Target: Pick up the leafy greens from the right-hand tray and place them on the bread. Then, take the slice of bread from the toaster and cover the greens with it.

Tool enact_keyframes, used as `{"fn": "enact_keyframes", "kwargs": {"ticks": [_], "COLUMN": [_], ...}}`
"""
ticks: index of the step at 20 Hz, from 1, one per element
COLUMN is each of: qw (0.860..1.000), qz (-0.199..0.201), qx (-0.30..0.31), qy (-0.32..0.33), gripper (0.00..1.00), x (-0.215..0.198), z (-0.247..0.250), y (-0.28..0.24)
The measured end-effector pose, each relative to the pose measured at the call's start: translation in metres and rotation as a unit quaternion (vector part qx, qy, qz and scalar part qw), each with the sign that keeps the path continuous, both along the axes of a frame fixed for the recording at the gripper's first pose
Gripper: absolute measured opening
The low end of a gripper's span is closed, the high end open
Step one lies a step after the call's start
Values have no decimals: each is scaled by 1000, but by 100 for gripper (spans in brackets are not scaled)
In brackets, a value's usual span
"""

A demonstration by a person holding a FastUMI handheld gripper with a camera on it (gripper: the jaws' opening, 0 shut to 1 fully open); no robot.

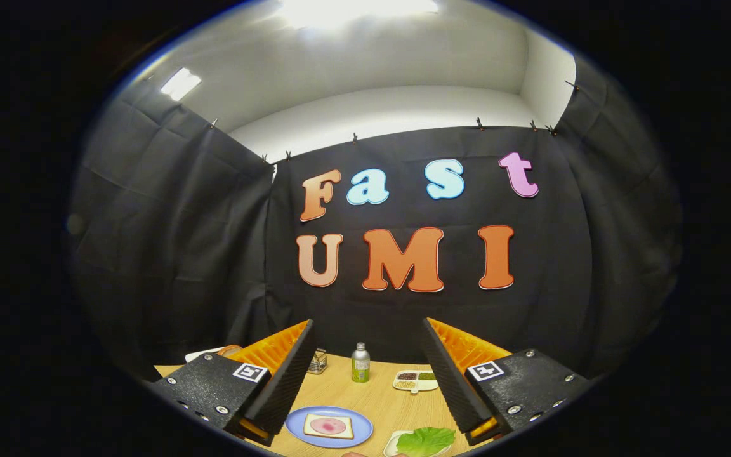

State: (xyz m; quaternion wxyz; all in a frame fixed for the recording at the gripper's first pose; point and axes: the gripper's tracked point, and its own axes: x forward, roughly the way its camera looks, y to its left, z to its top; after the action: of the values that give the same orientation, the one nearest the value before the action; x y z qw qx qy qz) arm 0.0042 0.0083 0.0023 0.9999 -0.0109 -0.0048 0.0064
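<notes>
Gripper (365, 381) held level above the table (378, 397) — fingers spread, empty — leafy greens (427, 440) below.

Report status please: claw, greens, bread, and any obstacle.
Claw open, above the wooden table, holding nothing. Green leafy lettuce lies on its white tray, untouched. Bread slice with pink spread waits on round blue plate. Nothing blocks the lettuce.

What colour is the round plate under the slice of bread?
Light blue: the round plate under the bread slice, seen between the open gripper fingers in the gripper view.
</notes>
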Motion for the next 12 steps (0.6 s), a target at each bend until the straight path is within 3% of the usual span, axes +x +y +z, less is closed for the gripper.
{"fn": "enact_keyframes", "kwargs": {"ticks": [12], "qw": [1000], "qz": [-13], "qx": [8], "qy": [14], "gripper": [98], "x": [3], "z": [-11], "y": [-13]}}
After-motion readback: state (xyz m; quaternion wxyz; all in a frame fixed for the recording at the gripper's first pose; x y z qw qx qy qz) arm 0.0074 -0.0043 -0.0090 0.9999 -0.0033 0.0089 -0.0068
